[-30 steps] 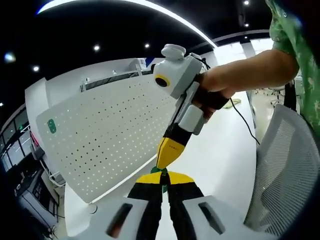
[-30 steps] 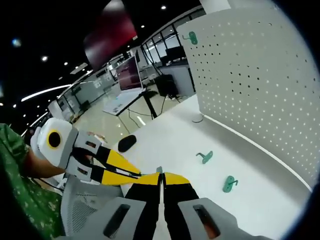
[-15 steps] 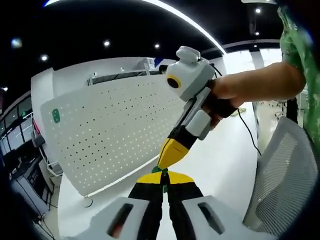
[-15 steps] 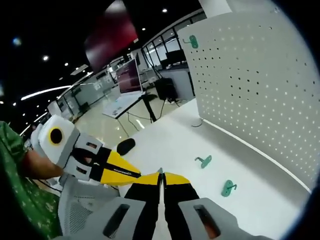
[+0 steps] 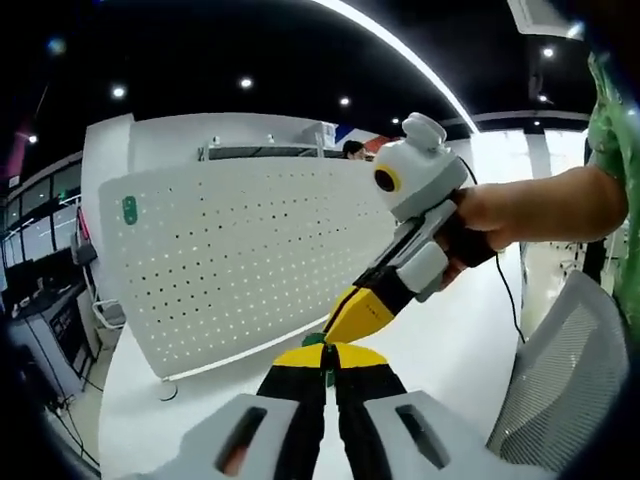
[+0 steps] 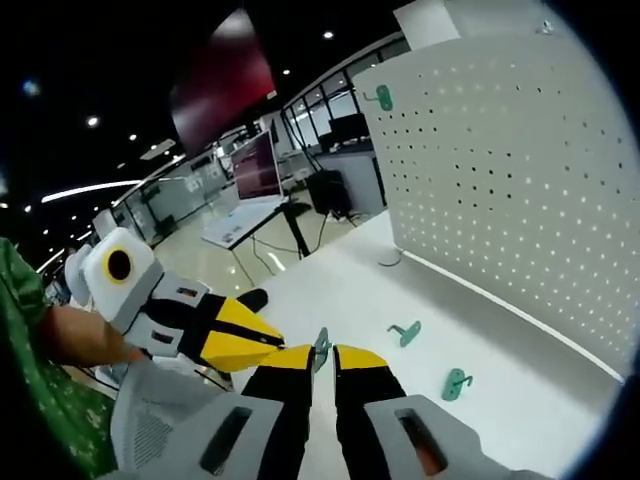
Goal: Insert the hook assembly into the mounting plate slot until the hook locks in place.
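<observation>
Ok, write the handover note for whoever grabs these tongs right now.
Left tongs: shut on a small green hook at the tips.
Right tongs: slightly parted beside the same hook; whether they grip it, cannot tell. Both pairs meet tip to tip above the table.
White pegboard stands upright on the table, one green hook already mounted in its upper corner.
Two more hooks lie loose on the table: one nearer the board, one closer in.
Done: one hook picked up.
Left: carry it to the pegboard and push it into a slot until it locks.
</observation>
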### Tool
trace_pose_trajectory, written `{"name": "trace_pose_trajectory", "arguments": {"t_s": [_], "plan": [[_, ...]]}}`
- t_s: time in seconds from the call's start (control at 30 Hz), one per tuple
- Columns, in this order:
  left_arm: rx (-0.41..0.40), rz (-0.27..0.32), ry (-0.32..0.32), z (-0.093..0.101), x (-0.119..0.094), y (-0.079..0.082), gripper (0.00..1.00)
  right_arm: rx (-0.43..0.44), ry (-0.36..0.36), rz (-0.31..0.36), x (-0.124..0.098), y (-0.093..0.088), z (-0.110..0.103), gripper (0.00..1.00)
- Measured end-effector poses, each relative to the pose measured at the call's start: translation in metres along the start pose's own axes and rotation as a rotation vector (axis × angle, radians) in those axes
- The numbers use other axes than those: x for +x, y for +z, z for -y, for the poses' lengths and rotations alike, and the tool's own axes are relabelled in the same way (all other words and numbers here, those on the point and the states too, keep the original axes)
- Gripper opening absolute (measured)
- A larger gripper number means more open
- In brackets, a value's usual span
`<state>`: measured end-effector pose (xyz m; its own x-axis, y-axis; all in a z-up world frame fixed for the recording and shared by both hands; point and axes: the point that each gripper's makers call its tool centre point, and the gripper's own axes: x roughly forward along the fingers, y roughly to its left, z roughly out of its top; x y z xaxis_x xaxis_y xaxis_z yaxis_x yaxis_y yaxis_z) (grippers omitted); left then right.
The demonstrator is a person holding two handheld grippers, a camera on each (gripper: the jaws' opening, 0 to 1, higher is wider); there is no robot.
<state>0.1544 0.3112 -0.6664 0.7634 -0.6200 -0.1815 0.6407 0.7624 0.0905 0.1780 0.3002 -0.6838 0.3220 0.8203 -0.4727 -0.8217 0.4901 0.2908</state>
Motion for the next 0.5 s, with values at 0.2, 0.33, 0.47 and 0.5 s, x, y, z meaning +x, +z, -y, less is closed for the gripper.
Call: {"name": "trace_pose_trajectory", "arguments": {"t_s": [0.2,0.33,0.47,0.5], "plan": [[-0.054,0.019,0.016,-0.0033,-0.0012,0.0026,0.02,0.015,0.001,0.025,-0.0006,0.0046,-0.0007,0.05],[-0.105,0.045,0.031,-0.0049,-0.0017,0.0072,0.02,0.004,-0.003,0.034,0.0006,0.0072,-0.0022,0.01],[-0.107,0.053,0.036,-0.0038,-0.002,0.0094,0.02,0.012,-0.004,0.039,0.0009,0.0087,-0.0027,0.01],[-0.105,0.051,0.035,-0.0035,-0.0021,0.0091,0.02,0.015,-0.003,0.037,0.0006,0.0088,-0.0028,0.01]]}}
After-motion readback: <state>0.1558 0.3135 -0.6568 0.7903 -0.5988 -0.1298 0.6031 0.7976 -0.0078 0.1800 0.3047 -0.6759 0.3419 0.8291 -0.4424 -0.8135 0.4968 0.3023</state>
